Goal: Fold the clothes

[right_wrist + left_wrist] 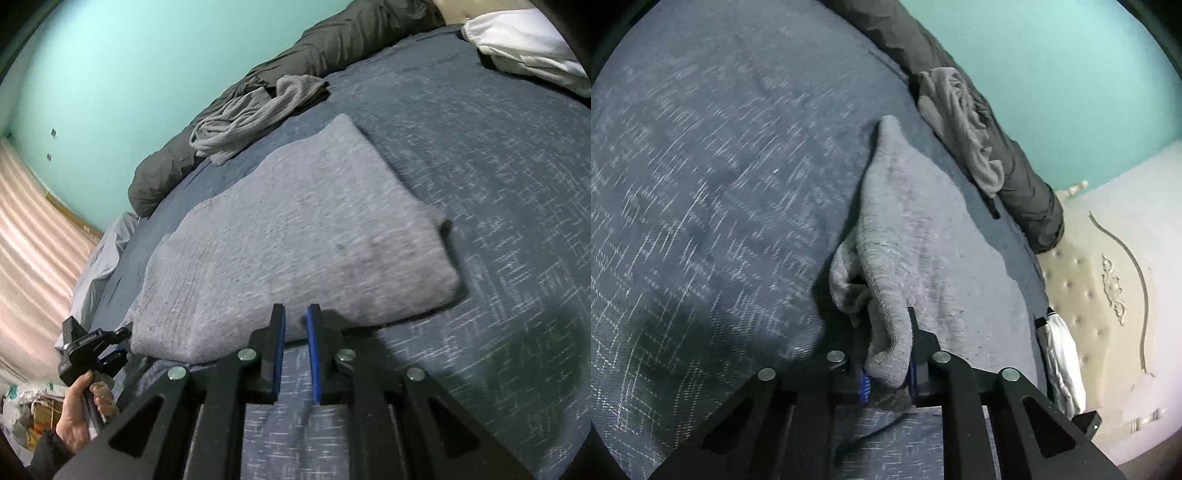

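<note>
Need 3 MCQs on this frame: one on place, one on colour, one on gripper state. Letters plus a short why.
1. Where does the crumpled light grey garment lie?
A. On the rolled dark grey blanket along the wall
B. On the floor
C. Inside a basket

2. What colour is the wall behind the bed?
A. White
B. Turquoise
C. Yellow

3. What is the left gripper doing?
A. Open, holding nothing
B. Shut on a white pillow
C. Shut on the folded grey knit cloth

Answers:
1 A: in the right wrist view the garment is draped over the blanket roll at the far edge of the blue woven bedspread.
2 B: both views show a turquoise wall.
3 C: the left wrist view shows a bunched edge of the cloth between its blue pads, while the right gripper is open and holds nothing.
</note>
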Demonstrator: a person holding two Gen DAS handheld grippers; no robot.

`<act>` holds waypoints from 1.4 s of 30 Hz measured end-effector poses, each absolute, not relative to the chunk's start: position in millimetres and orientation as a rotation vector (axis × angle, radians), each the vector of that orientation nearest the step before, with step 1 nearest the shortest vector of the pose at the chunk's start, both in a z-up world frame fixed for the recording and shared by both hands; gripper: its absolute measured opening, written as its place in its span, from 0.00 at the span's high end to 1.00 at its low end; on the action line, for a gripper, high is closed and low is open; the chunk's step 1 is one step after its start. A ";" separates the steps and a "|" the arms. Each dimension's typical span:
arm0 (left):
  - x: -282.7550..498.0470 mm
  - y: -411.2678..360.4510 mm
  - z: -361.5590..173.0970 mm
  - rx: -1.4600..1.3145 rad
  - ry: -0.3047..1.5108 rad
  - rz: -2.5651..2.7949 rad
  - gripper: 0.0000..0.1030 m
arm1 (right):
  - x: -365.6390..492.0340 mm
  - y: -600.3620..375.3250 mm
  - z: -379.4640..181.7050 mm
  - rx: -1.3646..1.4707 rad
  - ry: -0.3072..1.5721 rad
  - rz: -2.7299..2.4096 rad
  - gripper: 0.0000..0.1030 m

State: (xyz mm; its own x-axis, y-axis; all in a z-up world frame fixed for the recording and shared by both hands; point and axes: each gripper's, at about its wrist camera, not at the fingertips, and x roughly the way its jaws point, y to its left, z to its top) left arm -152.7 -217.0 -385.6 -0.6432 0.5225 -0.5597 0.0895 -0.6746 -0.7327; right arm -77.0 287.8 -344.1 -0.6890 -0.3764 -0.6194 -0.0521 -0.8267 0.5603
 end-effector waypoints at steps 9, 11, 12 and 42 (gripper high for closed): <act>-155.3 -191.9 -338.1 -1.066 -0.974 2.398 0.90 | -74.4 307.0 -342.6 1.105 -0.941 -2.586 0.89; -161.6 -173.8 -321.2 -1.065 -0.920 2.391 0.90 | -72.6 314.2 -342.4 1.096 -0.967 -2.581 0.89; -164.6 -166.0 -313.2 -1.058 -0.899 2.386 0.90 | -72.1 316.3 -343.0 1.097 -0.978 -2.577 0.89; -165.7 120.0 -272.3 -1.163 -0.212 2.123 0.57 | -51.1 400.0 -330.8 1.010 -1.188 -2.570 0.77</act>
State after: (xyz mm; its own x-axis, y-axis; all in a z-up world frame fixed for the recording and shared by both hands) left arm -165.7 120.0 -272.3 -0.3546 0.6442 -0.6777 -0.4973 -0.7437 -0.4467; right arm -51.1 400.0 -330.8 -0.7661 -0.3801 -0.5183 -0.1486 -0.6799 0.7181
